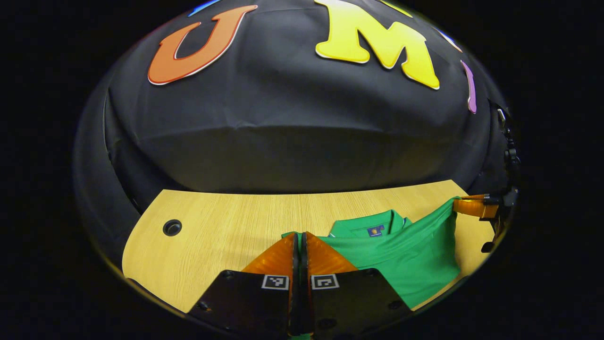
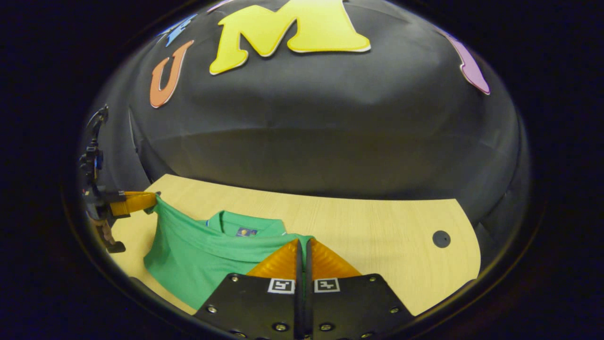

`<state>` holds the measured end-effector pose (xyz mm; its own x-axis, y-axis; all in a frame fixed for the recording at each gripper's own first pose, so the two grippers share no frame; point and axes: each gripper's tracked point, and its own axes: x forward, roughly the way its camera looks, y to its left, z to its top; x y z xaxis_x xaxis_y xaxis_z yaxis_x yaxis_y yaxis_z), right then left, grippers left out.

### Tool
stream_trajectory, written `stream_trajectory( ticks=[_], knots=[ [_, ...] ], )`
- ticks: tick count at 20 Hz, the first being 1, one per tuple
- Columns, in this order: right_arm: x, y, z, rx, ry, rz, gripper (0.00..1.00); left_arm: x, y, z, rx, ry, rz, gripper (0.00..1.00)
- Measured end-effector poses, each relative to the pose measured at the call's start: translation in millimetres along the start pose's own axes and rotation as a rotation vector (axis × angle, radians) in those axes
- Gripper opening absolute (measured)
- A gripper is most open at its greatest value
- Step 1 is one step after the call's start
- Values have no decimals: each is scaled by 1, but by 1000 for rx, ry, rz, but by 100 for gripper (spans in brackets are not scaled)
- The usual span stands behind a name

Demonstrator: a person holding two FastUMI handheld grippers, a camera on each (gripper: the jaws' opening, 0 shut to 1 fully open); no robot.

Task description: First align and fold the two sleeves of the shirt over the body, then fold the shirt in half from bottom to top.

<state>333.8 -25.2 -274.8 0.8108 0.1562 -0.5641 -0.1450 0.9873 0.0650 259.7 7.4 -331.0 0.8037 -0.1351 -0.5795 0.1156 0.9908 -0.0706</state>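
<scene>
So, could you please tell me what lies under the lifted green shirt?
Under the green shirt lies the wooden table. Each tool, left and right, holds a raised shirt edge. The tabletop beneath the cloth is covered.

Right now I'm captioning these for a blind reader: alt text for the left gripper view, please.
A hand-held gripper pinches the raised edge of a green shirt over a wooden table. At far right, the other hand-held gripper holds the same edge up.
</scene>
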Motion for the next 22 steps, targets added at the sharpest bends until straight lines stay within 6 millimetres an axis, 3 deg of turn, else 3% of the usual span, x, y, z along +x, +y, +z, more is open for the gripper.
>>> stream_trajectory(
  ticks=[3,4,5,7,8,9,10,11,16,19,22],
  knots=[
    [11,-10,0,-13,-3,-67,2,8,-1,-2,-20,-9,24,10],
    [12,-13,-2,-12,7,-84,4,9,-5,-2,-16,-5,18,17],
    [12,-15,-4,-11,13,-98,10,8,-8,-3,-7,3,24,34],
    [6,-17,2,-7,-7,-118,52,7,-9,6,-1,-8,34,77],
    [-1,-19,9,-5,-23,-138,74,-8,-5,16,-2,-34,44,99],
    [-11,-21,18,2,-50,-152,95,-17,-4,26,-9,-60,52,99],
    [-19,-20,27,12,-69,-159,98,-30,-3,37,-18,-85,55,99],
    [-30,-18,37,23,-93,-160,98,-45,-2,47,-23,-105,64,99],
    [-130,9,91,-3,-261,-150,97,-142,-1,103,-62,-250,92,99],
    [-191,32,108,-40,-341,-124,97,-203,-1,134,-30,-353,124,98],
    [-249,54,118,-51,-413,-107,98,-255,-11,151,-25,-431,141,98]
  ],
)
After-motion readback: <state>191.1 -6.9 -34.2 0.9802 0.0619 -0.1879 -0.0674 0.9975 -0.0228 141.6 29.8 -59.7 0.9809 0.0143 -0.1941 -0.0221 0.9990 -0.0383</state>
